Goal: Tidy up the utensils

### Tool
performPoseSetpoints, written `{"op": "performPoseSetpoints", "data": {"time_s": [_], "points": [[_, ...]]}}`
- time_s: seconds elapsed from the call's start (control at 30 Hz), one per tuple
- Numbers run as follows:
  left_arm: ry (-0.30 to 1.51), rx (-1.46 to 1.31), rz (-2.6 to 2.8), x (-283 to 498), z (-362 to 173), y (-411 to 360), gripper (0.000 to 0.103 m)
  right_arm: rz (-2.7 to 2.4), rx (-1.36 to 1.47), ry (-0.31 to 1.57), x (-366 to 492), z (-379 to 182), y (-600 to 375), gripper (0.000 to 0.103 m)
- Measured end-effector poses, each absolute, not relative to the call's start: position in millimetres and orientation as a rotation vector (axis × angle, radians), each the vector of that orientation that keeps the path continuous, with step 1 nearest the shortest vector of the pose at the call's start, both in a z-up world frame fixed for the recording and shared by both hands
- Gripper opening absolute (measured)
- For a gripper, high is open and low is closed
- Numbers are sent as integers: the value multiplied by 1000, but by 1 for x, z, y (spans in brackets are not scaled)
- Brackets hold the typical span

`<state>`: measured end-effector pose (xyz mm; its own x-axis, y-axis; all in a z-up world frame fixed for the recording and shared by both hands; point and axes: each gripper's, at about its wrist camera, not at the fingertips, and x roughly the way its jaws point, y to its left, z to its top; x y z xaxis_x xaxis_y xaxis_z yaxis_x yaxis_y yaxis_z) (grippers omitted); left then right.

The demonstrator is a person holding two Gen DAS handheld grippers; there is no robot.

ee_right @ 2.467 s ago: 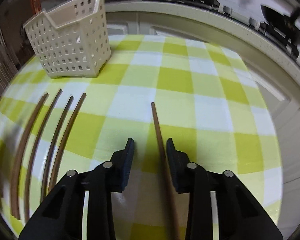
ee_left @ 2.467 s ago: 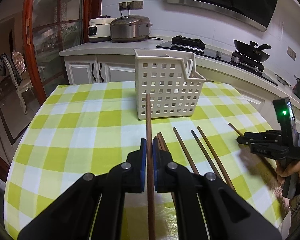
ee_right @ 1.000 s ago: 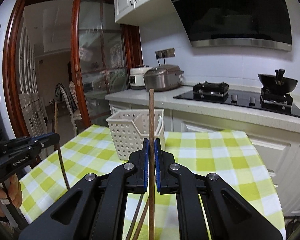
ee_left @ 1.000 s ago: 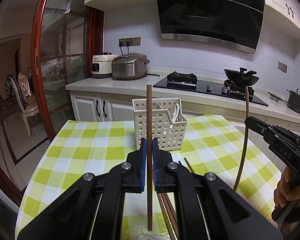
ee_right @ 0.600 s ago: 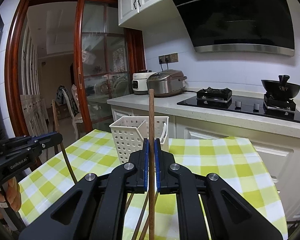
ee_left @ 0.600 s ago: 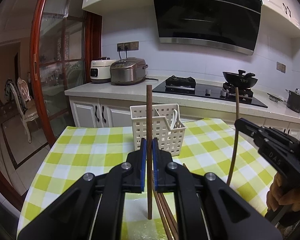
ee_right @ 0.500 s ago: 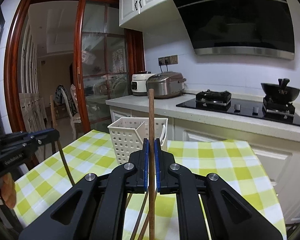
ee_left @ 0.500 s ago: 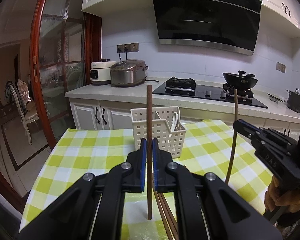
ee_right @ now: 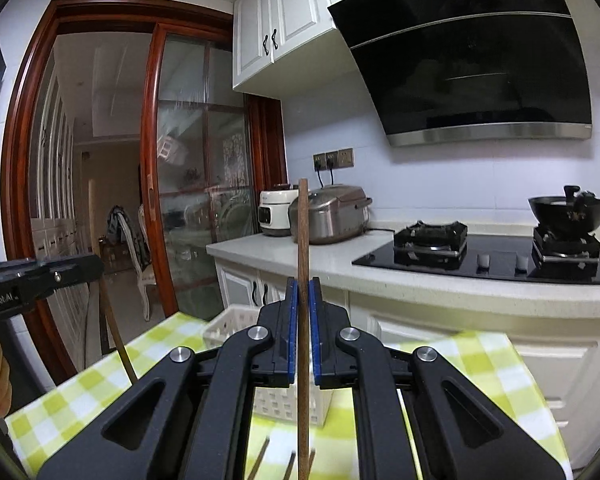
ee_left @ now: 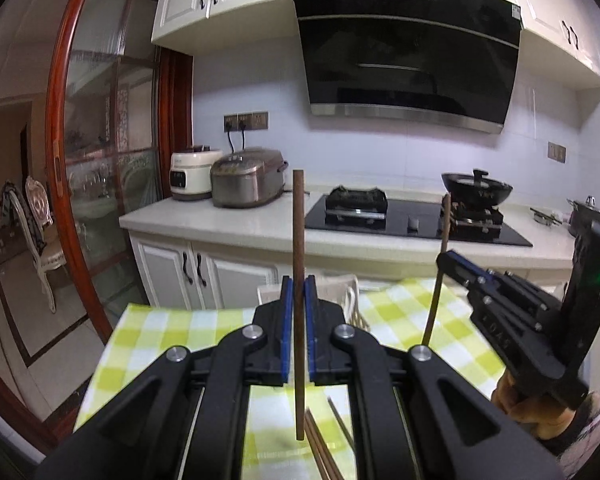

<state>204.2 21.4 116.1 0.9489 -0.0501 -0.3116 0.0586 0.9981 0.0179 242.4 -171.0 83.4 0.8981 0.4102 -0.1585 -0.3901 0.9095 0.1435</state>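
My left tongs (ee_left: 299,294) and right tongs (ee_right: 303,300) are each clamped tight on an upright chopstick (ee_left: 299,220) (ee_right: 303,232), raised above the white basket (ee_right: 236,320) on the checked tablecloth (ee_left: 160,332).

A home kitchen: a black range hood (ee_left: 404,60) is hanging over a gas hob (ee_left: 416,218) carrying a wok (ee_left: 477,191), two rice cookers (ee_left: 247,178) are sitting on the pale countertop (ee_left: 220,220), and white cabinets (ee_left: 224,0) are lining the wall.
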Motion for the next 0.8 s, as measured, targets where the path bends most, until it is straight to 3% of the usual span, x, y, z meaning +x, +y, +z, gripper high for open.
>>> {"op": "performPoseSetpoints", "data": {"time_s": [0.43, 0.57, 0.8], "points": [[231, 45, -45, 289, 196, 24, 6, 419, 168, 187, 335, 127, -151, 7], [261, -1, -44, 324, 184, 33, 6, 419, 147, 215, 361, 123, -134, 7], [379, -45, -47, 370, 108, 43, 6, 420, 95, 364, 392, 66, -115, 7]]}}
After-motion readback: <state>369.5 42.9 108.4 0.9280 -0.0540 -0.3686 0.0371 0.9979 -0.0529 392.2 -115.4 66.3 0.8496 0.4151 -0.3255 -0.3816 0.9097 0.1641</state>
